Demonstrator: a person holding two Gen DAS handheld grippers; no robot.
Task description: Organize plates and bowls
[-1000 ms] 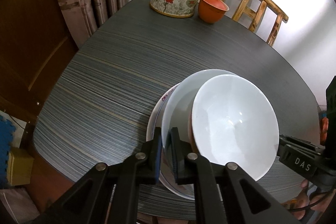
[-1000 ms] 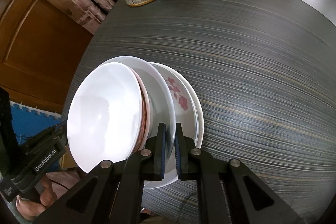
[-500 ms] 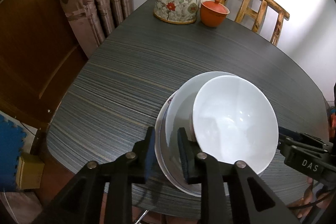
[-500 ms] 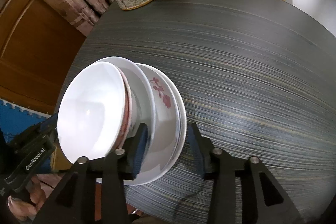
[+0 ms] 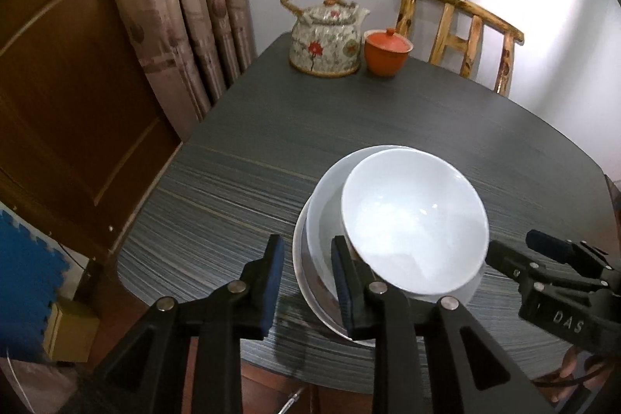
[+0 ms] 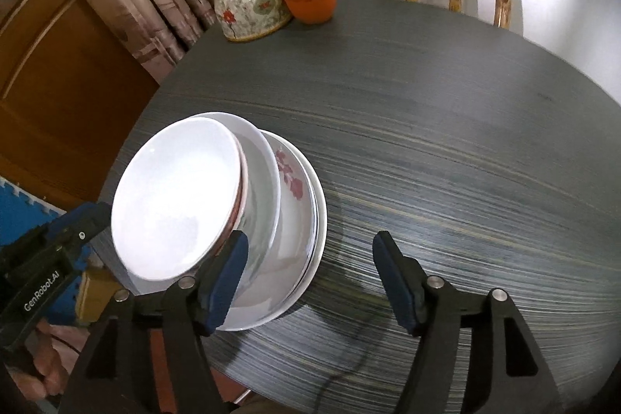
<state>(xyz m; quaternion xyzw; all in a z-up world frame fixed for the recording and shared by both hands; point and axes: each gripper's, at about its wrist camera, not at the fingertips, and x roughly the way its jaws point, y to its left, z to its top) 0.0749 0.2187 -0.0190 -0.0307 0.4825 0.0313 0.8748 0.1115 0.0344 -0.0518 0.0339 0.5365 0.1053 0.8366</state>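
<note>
Now the stack of white ceramic bowls and plates (image 6: 271, 220) sits at the near edge of the dark striped table (image 6: 446, 142). Left gripper (image 5: 306, 282) jaws stand apart, empty; right gripper (image 6: 310, 282) jaws are opening, pads clear of the rim.

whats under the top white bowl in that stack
Under the top white bowl sits a larger white bowl, then a plate with red flowers. How many plates lie beneath is hidden.

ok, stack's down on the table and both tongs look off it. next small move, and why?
Probably lift both tongs straight up and clear. The stack sits on the table near its edge. The left tongs stand apart around its rim; the right tongs are opening beside it. Neither presses a dish, and a sideways pull could nudge it.
</note>
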